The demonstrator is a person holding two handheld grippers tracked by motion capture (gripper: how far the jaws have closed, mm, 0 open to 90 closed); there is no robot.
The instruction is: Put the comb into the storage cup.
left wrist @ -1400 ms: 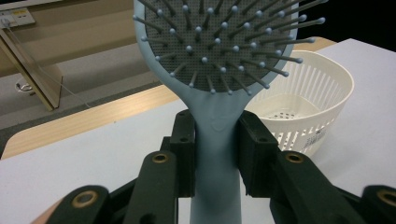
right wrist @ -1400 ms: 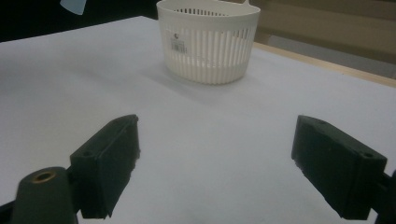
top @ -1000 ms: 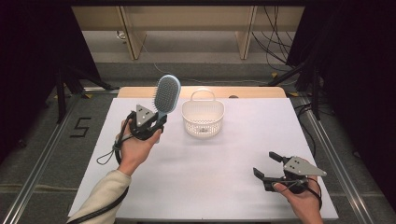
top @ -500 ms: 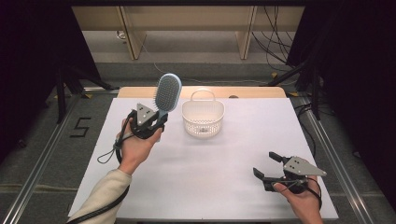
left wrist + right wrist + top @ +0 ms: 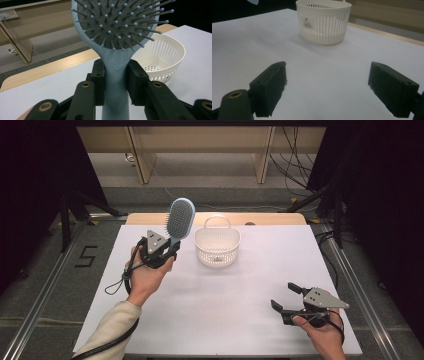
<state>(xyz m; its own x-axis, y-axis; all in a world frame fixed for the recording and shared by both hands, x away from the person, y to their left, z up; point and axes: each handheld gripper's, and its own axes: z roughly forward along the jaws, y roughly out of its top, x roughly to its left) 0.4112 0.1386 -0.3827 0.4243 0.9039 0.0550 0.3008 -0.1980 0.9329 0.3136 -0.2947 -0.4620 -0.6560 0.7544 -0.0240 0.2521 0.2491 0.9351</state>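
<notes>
Brush (image 5: 180,218) clamped by its handle in left gripper (image 5: 165,254), head up and tilted toward the far edge of the tabletop (image 5: 240,285), above the far-left part, just left of basket (image 5: 217,247). Carry step by the look of it: brush lifted clear, not yet over the basket. Next move likely calls for a short swing toward the basket, head clearing the rim and its arched handle, then a lowering before release. Left forearm reaching in from the near-left corner, wrist cocked up, gripper pointing away and upward. Right gripper (image 5: 289,296) low by the near-right corner, spread wide, nothing between its jaws, aimed leftward across the tabletop

Left gripper view: brush (image 5: 117,27) upright, bristles facing the camera, both pads (image 5: 136,80) pressed on the narrow neck of the handle; basket (image 5: 160,57) just behind and to the right, nothing visible inside

Right gripper view: jaws far apart over bare white surface, pads (image 5: 272,87) touching nothing; basket (image 5: 323,22) well ahead near the far edge
</notes>
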